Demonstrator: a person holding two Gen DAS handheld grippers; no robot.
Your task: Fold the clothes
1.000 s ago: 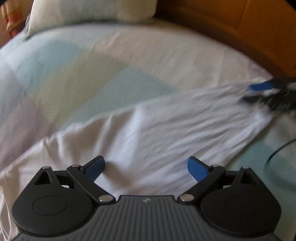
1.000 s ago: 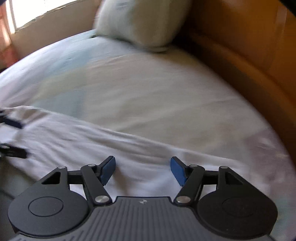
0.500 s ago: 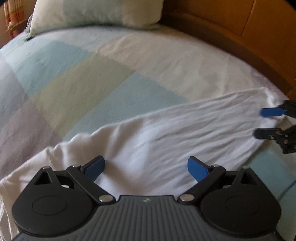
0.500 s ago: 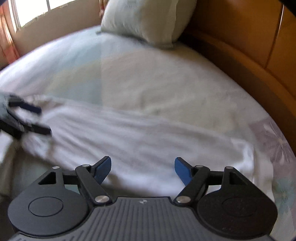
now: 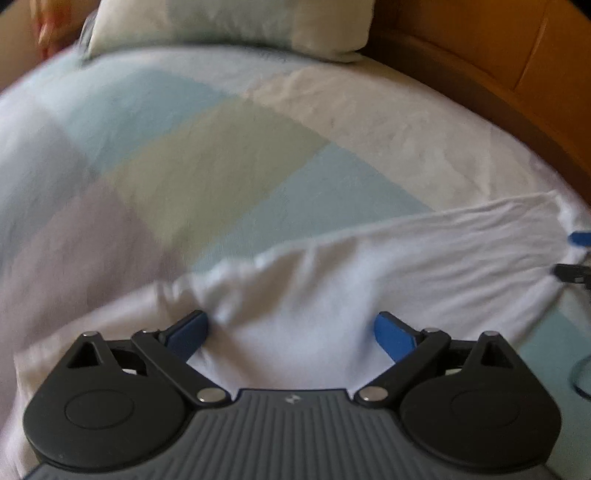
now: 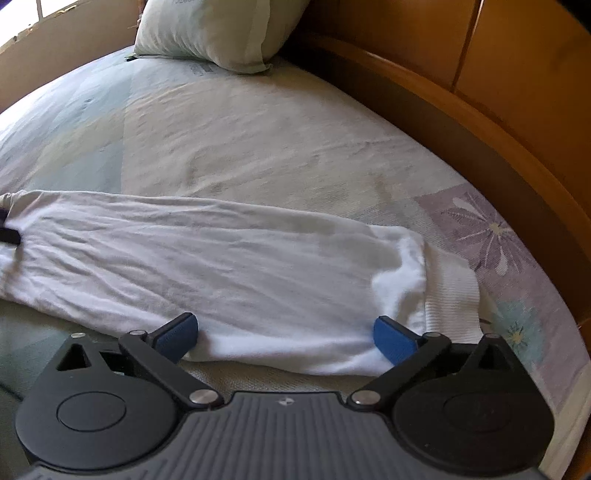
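Observation:
A white garment (image 6: 229, 258) lies in a long, creased strip across the bed, with a ribbed hem (image 6: 452, 299) at its right end. My right gripper (image 6: 284, 334) hovers over the strip's near edge by that end. Its jaws are opening wide, with cloth lying between the blue pads (image 6: 393, 338) but not pinched. My left gripper (image 5: 291, 334) stands open over the other end of the garment (image 5: 369, 280), where cloth bunches against its left pad (image 5: 188, 332). Each gripper's tips show at the edge of the other's view: right gripper (image 5: 574, 254), left gripper (image 6: 6, 225).
The bedsheet (image 5: 192, 166) has pale blue, green and lilac patches, with a flower print (image 6: 491, 229) near the right end. A pillow (image 6: 218, 29) rests at the head. A wooden bed frame (image 6: 480, 122) curves along the right. A dark cable (image 5: 578, 373) lies at the right edge.
The right gripper's jaws have spread wider. Its view has shifted toward the garment's right end, bringing the ribbed hem into sight. Cloth now bunches at the left gripper's left pad.

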